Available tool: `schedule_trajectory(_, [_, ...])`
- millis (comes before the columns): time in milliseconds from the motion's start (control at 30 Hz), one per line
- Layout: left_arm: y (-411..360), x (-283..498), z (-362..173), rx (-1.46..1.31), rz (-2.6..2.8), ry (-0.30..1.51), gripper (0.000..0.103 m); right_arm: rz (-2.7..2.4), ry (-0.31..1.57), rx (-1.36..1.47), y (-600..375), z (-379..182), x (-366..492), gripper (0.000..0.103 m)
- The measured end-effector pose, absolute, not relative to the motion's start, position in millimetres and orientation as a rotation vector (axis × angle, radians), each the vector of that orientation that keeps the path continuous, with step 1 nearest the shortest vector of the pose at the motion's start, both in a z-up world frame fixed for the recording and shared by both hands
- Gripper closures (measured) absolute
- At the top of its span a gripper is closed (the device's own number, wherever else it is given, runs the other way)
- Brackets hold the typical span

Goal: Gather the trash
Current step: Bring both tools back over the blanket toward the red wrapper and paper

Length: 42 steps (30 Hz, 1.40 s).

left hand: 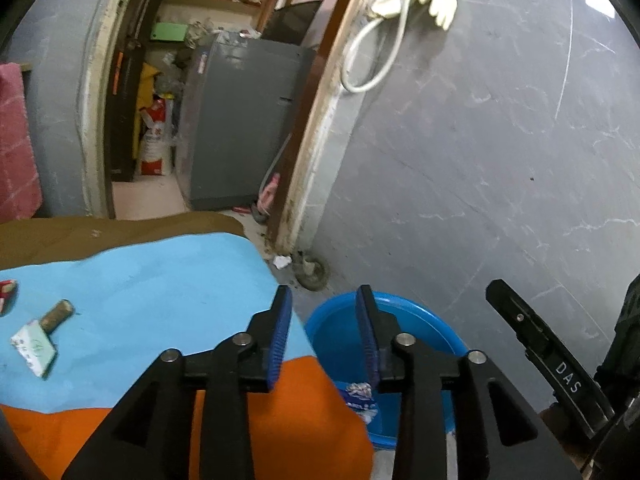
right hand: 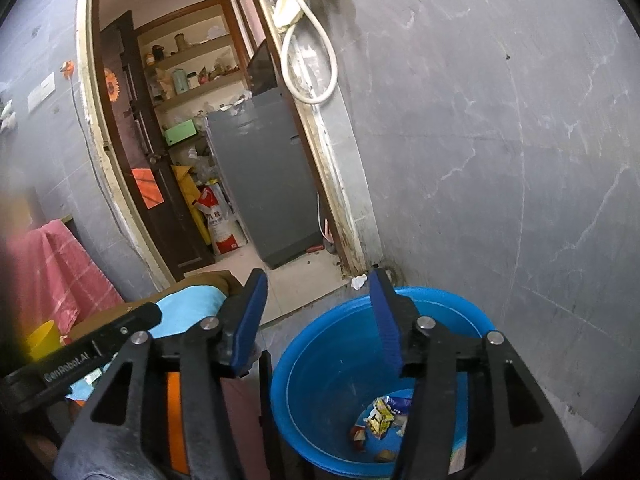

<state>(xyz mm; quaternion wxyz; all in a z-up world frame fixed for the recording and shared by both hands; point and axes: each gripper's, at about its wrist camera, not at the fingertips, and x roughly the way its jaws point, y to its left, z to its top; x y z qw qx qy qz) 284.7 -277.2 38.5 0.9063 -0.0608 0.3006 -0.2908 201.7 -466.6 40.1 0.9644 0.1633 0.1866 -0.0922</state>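
Observation:
A blue bucket stands on the floor between the table and the grey wall. Several wrappers lie at its bottom; one blue-white wrapper shows in the left wrist view. My left gripper is open and empty, hovering over the table's corner and the bucket's near rim. My right gripper is open wide above the bucket with nothing between its fingers. On the table's light-blue cloth lie a white-green carton, a brown piece and a red-white wrapper.
An orange cloth covers the table's near part. A crumpled white paper lies on the floor by the door frame. Through the doorway stands a grey cabinet. A pink cloth and a yellow cup are at the left.

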Motion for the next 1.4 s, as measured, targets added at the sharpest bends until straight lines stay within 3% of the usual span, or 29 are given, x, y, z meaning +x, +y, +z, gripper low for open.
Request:
schedule_trajectory(133, [-257,279,44,-0.138,-0.552,0.574,0.055,-0.17,0.337,0.301,-455,47,200,0.009])
schedule_trajectory(300, [-228,271,50,-0.138,-0.488,0.52,0.047,-0.136,0.281,0.261,-439,56,197,0.0])
schedule_trajectory(400, [-210,266,56,-0.143,-0.452,0.48,0.038,-0.115,0.246,0.229,-426,60,196,0.0])
schedule_trajectory(500, [-190,257,61,-0.143,-0.41,0.427,0.019,-0.09,0.206,0.211,-414,66,195,0.0])
schedule_trajectory(600, [-169,247,67,-0.138,-0.375,0.367,0.017,-0.062,0.168,0.207,-402,71,195,0.0])
schedule_trajectory(700, [-152,242,71,-0.123,-0.326,0.333,0.005,-0.04,0.119,0.198,-387,76,194,0.0])
schedule_trajectory(1000, [-91,218,78,-0.177,-0.19,0.195,0.002,0.019,-0.002,0.138,-338,86,186,0.0])
schedule_trajectory(1400, [-23,195,77,-0.177,-0.015,0.152,0.002,0.117,-0.11,0.081,-282,85,173,0.0])
